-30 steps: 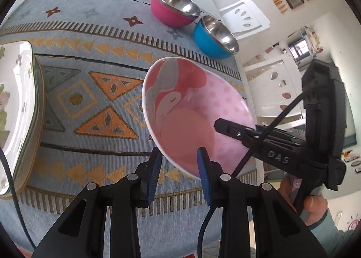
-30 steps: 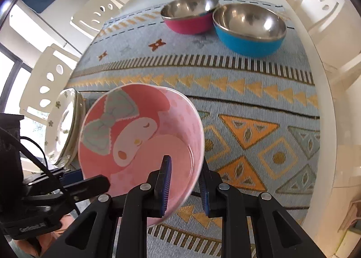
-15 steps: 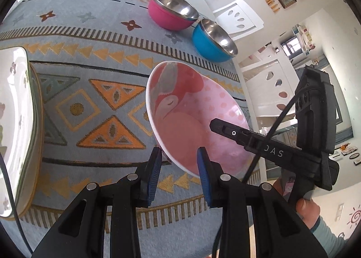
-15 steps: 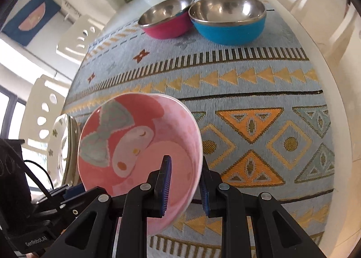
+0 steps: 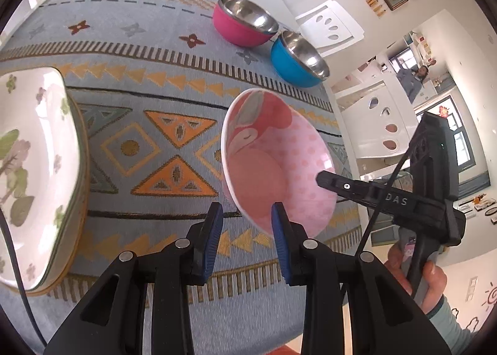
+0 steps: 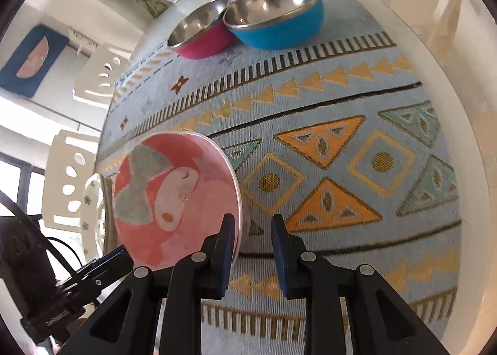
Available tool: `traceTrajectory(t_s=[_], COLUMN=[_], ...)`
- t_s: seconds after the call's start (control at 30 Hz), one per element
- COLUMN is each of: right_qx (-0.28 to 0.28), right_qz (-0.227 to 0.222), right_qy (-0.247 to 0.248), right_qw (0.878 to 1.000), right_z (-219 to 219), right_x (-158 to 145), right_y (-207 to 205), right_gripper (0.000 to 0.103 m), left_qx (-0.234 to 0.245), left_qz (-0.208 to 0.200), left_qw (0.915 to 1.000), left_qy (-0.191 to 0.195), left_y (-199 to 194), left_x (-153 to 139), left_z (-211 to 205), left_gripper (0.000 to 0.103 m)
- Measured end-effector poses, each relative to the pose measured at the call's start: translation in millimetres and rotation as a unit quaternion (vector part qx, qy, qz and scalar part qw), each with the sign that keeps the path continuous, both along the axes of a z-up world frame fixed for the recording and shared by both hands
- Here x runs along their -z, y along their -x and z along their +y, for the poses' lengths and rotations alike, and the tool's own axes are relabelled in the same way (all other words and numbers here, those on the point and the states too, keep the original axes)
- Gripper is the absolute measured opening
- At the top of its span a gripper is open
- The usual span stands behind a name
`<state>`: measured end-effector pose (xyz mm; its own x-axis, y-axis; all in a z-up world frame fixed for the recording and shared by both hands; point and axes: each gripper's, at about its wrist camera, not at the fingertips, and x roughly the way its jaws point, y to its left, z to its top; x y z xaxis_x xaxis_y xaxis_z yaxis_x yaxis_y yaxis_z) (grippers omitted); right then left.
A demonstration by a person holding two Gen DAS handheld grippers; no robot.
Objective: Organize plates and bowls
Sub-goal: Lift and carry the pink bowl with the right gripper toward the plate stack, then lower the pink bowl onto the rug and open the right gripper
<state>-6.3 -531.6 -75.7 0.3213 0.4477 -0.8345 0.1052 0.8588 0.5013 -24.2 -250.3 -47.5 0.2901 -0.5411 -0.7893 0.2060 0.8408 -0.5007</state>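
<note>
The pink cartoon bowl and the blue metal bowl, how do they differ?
The pink cartoon bowl is tipped on edge, held off the cloth; the blue metal bowl stands upright on it. The pink one's inside is printed, the blue one's bare shiny steel. The blue one touches a magenta bowl. Both are round and empty.

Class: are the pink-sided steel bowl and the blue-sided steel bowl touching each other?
Touching. The right wrist view shows the pink-sided steel bowl and the blue-sided steel bowl with rims meeting, no cloth between.

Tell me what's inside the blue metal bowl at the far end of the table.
The blue bowl looks empty: only its shiny steel inside shows, with reflections. It sits right beside the pink metal bowl, also empty. The near inner wall of each bowl is hidden by its own rim.
</note>
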Motion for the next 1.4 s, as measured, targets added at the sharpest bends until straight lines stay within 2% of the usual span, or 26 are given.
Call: traceTrajectory(t_s=[0.2,0.4,0.5,0.63,0.67,0.7,0.73,0.77,0.8,0.9,0.97,1.0,1.03,1.17,1.3,1.4], right_qx=[0.017,0.04,0.05,0.058,0.06,0.062,0.064,0.068,0.072,0.074,0.07,0.068,0.068,0.071,0.081,0.084], right_qz=[-0.013,-0.045,-0.084,-0.156,-0.166,-0.177,-0.184,-0.19,-0.196,-0.2,-0.184,-0.178,-0.166,-0.132,-0.109,-0.094], right_qy=[-0.024,-0.043,-0.043,-0.03,-0.027,-0.027,-0.03,-0.033,-0.036,-0.039,-0.042,-0.046,-0.047,-0.04,-0.037,-0.032], right_qw=[0.999,0.997,0.994,0.986,0.984,0.982,0.98,0.979,0.977,0.976,0.98,0.981,0.983,0.988,0.99,0.992], right_z=[-7.0,-8.7,-11.3,-18.8,-19.8,-21.4,-22.6,-23.9,-25.7,-29.4,-33.7,-36.4,-42.1,-60.2,-81.7,-96.5], right_x=[-27.9,-67.5,-97.2,-151.1,-159.3,-168.5,-174.1,-177.3,-180.2,-181.2,-173.8,-170.3,-165.5,-148.3,-132.6,-118.8], right_y=[21.1,39.2,48.5,57.2,57.6,56.7,54.1,52.8,51.4,38.5,26.6,21.5,15.1,-11.9,-40.8,-68.8], right_gripper=[0.023,0.023,0.023,0.023,0.025,0.032,0.039,0.057,0.068,0.071,0.071,0.071,0.071,0.071,0.071,0.071], left_qx=[-0.007,-0.007,0.001,0.018,0.019,0.02,0.02,0.02,0.021,0.021,0.02,0.018,0.016,0.011,-0.004,-0.007], left_qz=[-0.022,-0.058,-0.084,-0.137,-0.149,-0.162,-0.17,-0.176,-0.178,-0.17,-0.157,-0.145,-0.138,-0.092,-0.042,-0.009], left_qw=[0.9997,0.9982,0.9964,0.9902,0.9883,0.9861,0.9846,0.9837,0.9834,0.9851,0.9873,0.9891,0.99,0.9957,0.999,0.9999], left_qy=[0.003,0.012,0.015,-0.016,-0.025,-0.032,-0.034,-0.032,-0.03,-0.017,-0.017,-0.021,-0.021,-0.002,-0.017,-0.005], left_y=[7.8,15.9,19.9,19.2,17.8,16.1,14.1,11.7,8.3,-7.5,-19.2,-29.1,-34.5,-66.6,-104.2,-134.2], left_x=[-24.4,-58.4,-78.4,-113.9,-121.2,-129.0,-136.1,-141.5,-145.9,-150.9,-148.2,-144.9,-143.0,-128.0,-109.5,-93.9], left_z=[8.8,13.0,13.3,9.0,7.7,6.0,4.8,3.8,2.4,-4.4,-11.3,-17.4,-22.0,-43.1,-63.9,-81.9], left_gripper=[0.03,0.031,0.031,0.031,0.031,0.031,0.036,0.037,0.037,0.037,0.043,0.056,0.063,0.063,0.062,0.061])
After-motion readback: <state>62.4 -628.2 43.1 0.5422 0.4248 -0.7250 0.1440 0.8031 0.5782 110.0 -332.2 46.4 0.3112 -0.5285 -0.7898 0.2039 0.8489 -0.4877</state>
